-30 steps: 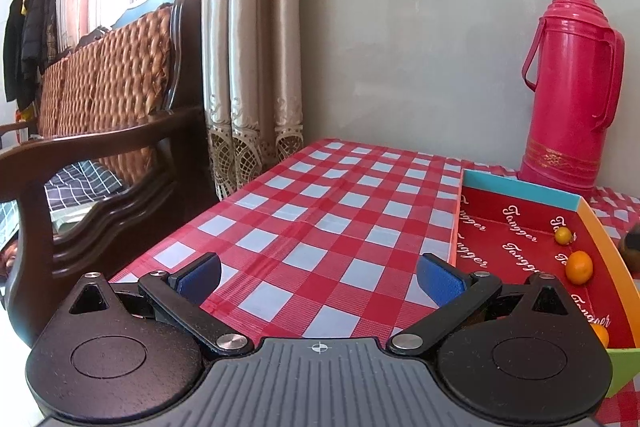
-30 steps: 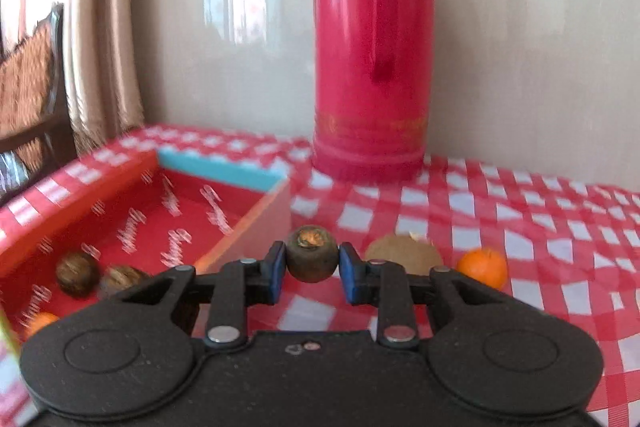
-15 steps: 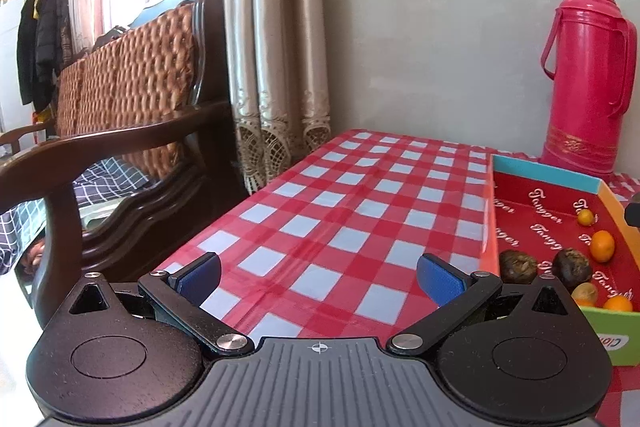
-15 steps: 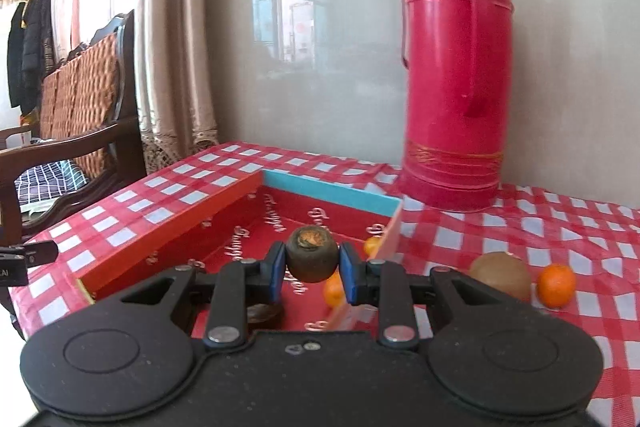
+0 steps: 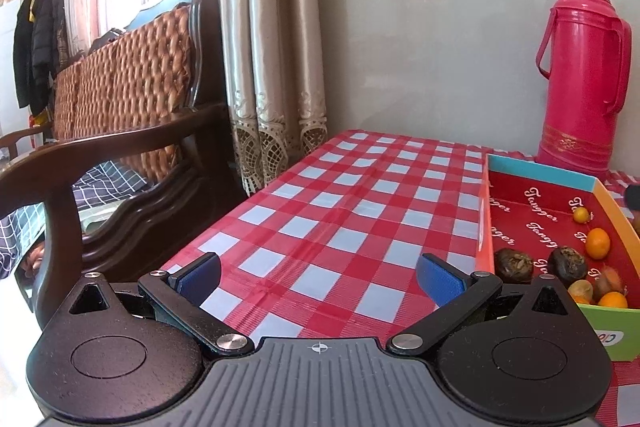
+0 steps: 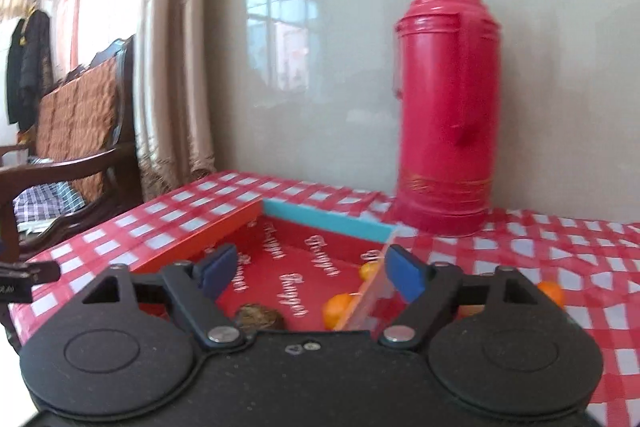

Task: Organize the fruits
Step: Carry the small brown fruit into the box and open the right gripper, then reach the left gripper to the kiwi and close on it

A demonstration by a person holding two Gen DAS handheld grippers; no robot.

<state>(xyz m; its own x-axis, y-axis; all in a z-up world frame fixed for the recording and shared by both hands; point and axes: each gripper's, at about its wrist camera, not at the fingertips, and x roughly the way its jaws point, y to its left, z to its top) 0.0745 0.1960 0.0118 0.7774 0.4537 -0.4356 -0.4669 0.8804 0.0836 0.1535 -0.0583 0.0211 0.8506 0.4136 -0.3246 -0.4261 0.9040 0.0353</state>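
Fruits lie in the red cardboard box point(image 5: 532, 203) that sits on the checked tablecloth point(image 5: 340, 211). Toward its near end, seen from the left wrist, rest two dark brown fruits: one point(image 5: 513, 265) against the orange left wall and another point(image 5: 567, 264) just beside it. Behind them, along the right wall, sits an orange point(image 5: 597, 243), and further back a smaller orange one point(image 5: 581, 214). More orange and brownish fruit crowds the near right corner point(image 5: 602, 293), partly hidden by the green front wall.

The right gripper point(image 6: 310, 269) hangs over the box, its jaws opening, the blue pads point(image 6: 404, 273) spread far apart with nothing pressed between them. Below the gap lies a dark brown fruit point(image 6: 258, 315) on the red floor, with an orange fruit point(image 6: 338, 307) near the right wall beside it. Outside the box, on the cloth to the right, another orange point(image 6: 552, 293) peeks past the gripper's arm.

The left gripper point(image 5: 318, 273) hovers above bare tablecloth to the left of the box, fingers wide and empty, clear of everything.

Behind the box, a tall pink thermos flask point(image 6: 448, 107) stands by the grey wall. Off the table's left edge stand a dark wooden chair with a woven back point(image 5: 128, 95) and a lace-hemmed curtain point(image 5: 272, 47).
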